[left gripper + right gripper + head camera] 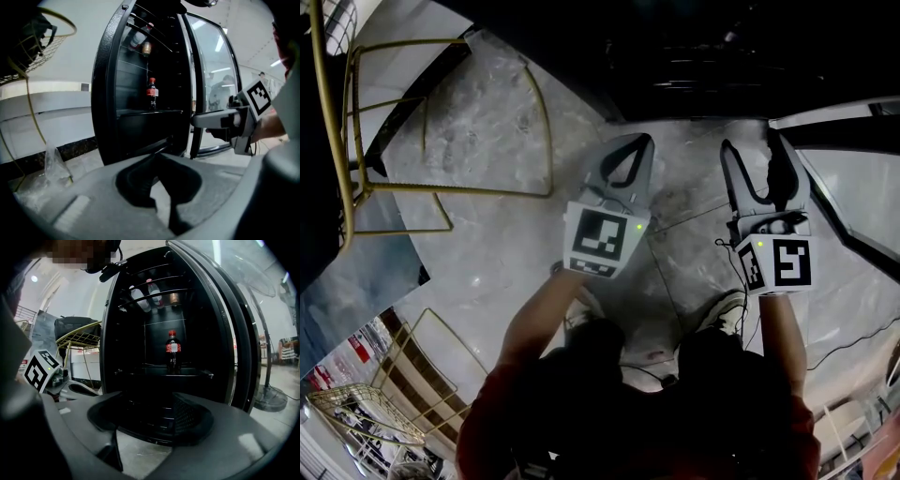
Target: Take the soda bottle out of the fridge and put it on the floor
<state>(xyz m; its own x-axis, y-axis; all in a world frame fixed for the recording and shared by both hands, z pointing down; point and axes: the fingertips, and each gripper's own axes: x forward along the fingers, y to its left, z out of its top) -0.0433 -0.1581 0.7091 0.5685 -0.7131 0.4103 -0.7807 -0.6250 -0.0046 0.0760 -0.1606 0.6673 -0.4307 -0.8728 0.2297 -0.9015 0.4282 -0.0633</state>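
Grey marble floor [487, 141] fills the head view.

**Head view**
- Two grippers counted.
- The left gripper [643, 141], at centre, has its tips pressed together on nothing.
- The right gripper [752, 148], right of centre, has its two fingers spread with bare floor between them.
- Two shoes [581, 314] show below the grippers.
- Gold wire frames [441, 189] stand along the left edge.

The soda bottle shows only in the two gripper views.

**Left gripper view**
- One black fridge [105, 93], with its glass door [213, 70] swung open to the right.
- One soda bottle [151, 92] stands upright on a middle shelf, upper centre of the frame. It has a red cap and a red label.
- Two containers [137, 40] are visible on the shelf above.
- The right gripper appears side-on at the right edge, in front of the door and well apart from the bottle.
- This gripper's own pads meet at the tips.
- One clear plastic bag [54, 164] lies lower left, seen in this view alone.

**Right gripper view**
- The same bottle stands at centre, upright on its shelf.
- Three containers are counted on the upper shelf, one more than the left gripper view shows.
- This gripper's own jaws stand apart, empty, with the fridge base showing between them.
- The left gripper sits at the left edge.
- One round-based stand [269, 401] is at the right, seen in this view alone.
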